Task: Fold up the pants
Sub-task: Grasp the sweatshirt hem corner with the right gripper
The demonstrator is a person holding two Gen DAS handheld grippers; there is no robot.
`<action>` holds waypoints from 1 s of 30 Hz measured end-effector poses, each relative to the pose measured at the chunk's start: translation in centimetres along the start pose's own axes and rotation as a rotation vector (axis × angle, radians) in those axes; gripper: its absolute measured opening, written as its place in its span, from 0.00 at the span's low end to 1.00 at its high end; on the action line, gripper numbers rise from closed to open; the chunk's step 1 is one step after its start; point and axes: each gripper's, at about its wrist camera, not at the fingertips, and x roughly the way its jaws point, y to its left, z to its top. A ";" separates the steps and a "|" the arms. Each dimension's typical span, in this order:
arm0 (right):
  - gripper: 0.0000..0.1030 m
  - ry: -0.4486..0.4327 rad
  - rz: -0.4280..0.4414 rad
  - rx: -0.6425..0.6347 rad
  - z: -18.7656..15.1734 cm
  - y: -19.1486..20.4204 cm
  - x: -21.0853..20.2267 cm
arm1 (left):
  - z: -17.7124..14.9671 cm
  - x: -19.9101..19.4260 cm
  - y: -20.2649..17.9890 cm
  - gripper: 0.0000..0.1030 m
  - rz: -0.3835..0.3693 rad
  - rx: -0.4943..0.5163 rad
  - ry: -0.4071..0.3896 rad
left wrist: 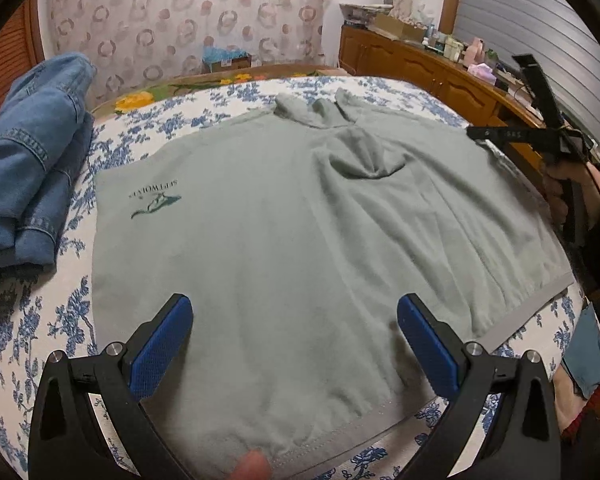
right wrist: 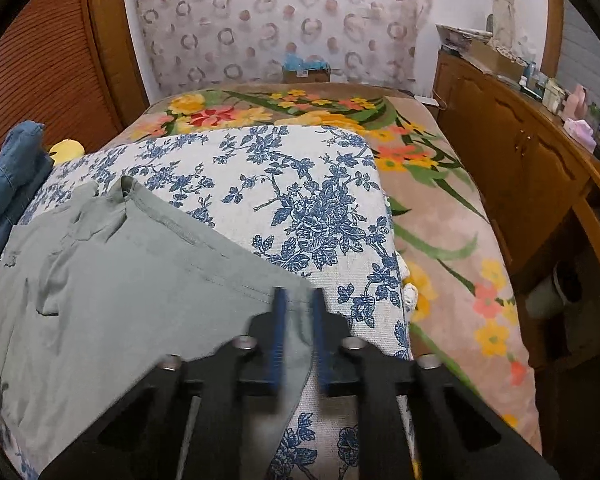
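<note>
pale green pants (left wrist: 300, 220) lie spread flat over a blue-flowered cloth (left wrist: 32, 320) on the bed, filling the middle of the left wrist view; printed logo toward 9 o'clock, bunched folds toward 12.

left gripper (left wrist: 294, 344) at 6 o'clock of its own view, blue pads spread wide above the fabric near the hem, nothing between them. a fingertip (left wrist: 254, 466) shows at the bottom edge.

same view only: right gripper (left wrist: 474, 133) seen from outside at 3 o'clock, a hand (left wrist: 560, 192) on its handle, tips at the garment's far edge. folded denim (left wrist: 32, 168) lies at 9 o'clock.

right wrist view only: right gripper's pads nearly pressed together, pinching the pants' corner edge. beyond the cloth, an orange-flowered blanket (right wrist: 440, 216) from 12 to 4 o'clock, wooden cabinet (right wrist: 512, 160) at 3.
</note>
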 end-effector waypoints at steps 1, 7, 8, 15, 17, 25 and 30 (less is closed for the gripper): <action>0.05 -0.009 -0.007 0.002 0.2 -0.6 0.4 | -0.1 0.1 0.1 1.00 -0.002 -0.002 0.006; 0.04 -0.018 -0.057 0.016 0.7 -1.7 1.2 | 0.0 0.2 0.2 1.00 0.000 -0.008 0.006; 0.04 -0.015 -0.055 0.020 0.7 -1.6 1.3 | 0.0 0.2 0.2 1.00 0.002 -0.006 0.007; 0.08 -0.037 -0.080 -0.003 0.6 0.0 0.3 | 0.0 0.6 -0.4 1.00 0.042 0.026 0.020; 0.08 -0.051 -0.078 -0.015 0.8 0.0 0.3 | -0.1 0.6 -0.3 1.00 0.041 0.025 0.019; 0.28 -0.149 0.032 -0.058 -3.8 3.3 -4.4 | -0.2 0.4 -0.4 1.00 0.050 0.020 0.014; 0.32 -0.116 0.104 -0.144 -7.9 7.1 -5.5 | -0.7 0.0 -0.5 1.00 0.062 0.010 0.002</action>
